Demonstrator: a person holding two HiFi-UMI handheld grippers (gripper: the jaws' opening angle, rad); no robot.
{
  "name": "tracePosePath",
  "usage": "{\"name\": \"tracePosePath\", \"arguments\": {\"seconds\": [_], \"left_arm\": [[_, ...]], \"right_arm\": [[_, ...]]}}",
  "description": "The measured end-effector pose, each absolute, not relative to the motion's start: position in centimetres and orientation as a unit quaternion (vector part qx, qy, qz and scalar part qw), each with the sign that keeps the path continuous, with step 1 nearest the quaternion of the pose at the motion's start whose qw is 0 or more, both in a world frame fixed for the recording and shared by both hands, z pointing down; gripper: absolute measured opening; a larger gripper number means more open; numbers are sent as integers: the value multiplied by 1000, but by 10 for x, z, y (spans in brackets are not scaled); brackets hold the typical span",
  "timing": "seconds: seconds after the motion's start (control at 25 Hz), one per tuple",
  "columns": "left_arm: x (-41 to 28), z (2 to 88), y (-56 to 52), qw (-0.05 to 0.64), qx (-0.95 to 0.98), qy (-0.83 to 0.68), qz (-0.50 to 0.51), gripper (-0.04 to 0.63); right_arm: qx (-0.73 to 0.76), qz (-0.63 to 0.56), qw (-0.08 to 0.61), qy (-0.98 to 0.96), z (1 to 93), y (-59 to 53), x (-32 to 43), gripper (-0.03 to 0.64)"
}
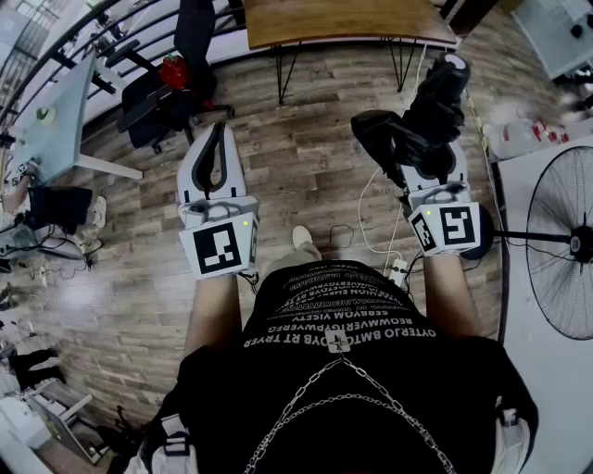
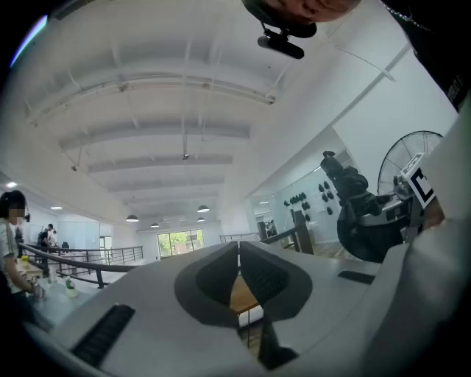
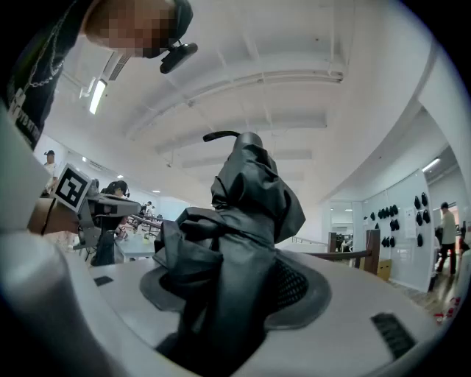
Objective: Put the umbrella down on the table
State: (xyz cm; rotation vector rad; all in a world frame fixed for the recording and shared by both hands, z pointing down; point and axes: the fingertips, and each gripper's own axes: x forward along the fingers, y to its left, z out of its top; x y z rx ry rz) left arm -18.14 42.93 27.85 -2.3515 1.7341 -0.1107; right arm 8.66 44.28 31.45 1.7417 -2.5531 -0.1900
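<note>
Black fabric of the folded umbrella (image 3: 246, 221) fills the right gripper (image 3: 229, 287), whose grey pads clamp it from both sides. The bundle sticks out level past the jaws, in the air above the plank floor (image 1: 315, 157). The left gripper (image 2: 237, 265) has its jaws closed tip to tip with nothing between them. The wooden table (image 1: 343, 20) stands ahead of both, its near edge just beyond the umbrella's far end. A standing fan (image 1: 567, 243) is off to the right.
</note>
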Motion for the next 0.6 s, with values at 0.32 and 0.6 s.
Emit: {"name": "tracePosePath", "arguments": {"seconds": [0.32, 0.6], "left_arm": [[-193, 291, 406, 113, -810, 574, -42, 32], [-196, 314, 369, 87, -819, 565, -51, 32]], "right_arm": [[577, -40, 6, -816, 321, 434, 88, 272], [590, -22, -20, -807, 319, 409, 103, 272]]}}
